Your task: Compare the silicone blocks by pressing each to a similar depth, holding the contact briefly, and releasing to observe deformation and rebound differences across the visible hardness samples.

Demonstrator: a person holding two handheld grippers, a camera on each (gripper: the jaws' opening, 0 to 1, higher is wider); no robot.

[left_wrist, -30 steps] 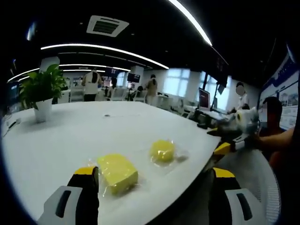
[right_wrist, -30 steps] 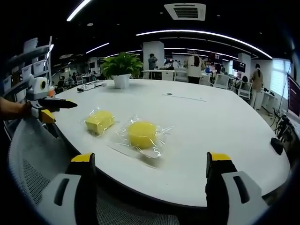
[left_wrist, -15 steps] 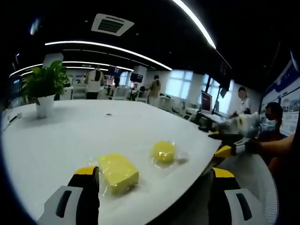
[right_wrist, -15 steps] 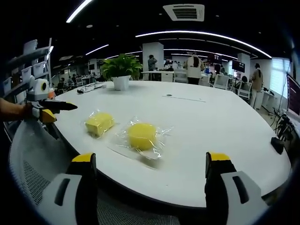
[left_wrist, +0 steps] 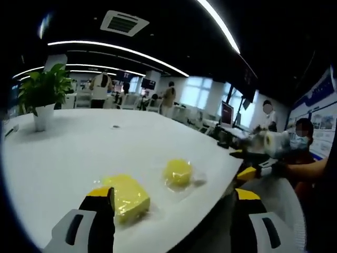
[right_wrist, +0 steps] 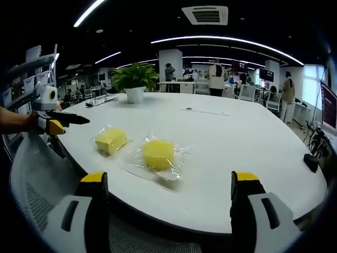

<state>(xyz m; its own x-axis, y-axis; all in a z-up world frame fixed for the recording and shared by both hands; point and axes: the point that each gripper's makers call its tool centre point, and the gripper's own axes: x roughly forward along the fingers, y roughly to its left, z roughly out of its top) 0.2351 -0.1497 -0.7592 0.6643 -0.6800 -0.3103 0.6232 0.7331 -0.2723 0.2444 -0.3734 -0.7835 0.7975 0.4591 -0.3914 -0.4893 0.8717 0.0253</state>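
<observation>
Two yellow silicone samples lie on the white table [right_wrist: 247, 142], each sealed in its own clear plastic bag. In my right gripper view the round block [right_wrist: 158, 153] sits at about 11 o'clock from my right gripper [right_wrist: 167, 197], with the rectangular block [right_wrist: 111, 140] just beyond it at 10 o'clock; the two are near each other but apart. My right jaws stand wide and hold nothing, short of the table edge. In my left gripper view my left gripper [left_wrist: 171, 211] is also spread wide and empty, its left jaw overlapping the rectangular block [left_wrist: 126, 197], the round block [left_wrist: 178, 172] at 12 o'clock. A potted plant [right_wrist: 135, 80] stands farther back. Compared with a second ago, the blocks lie as they did; my left view has shifted slightly, so the rectangular block sits lower behind the jaw.
</observation>
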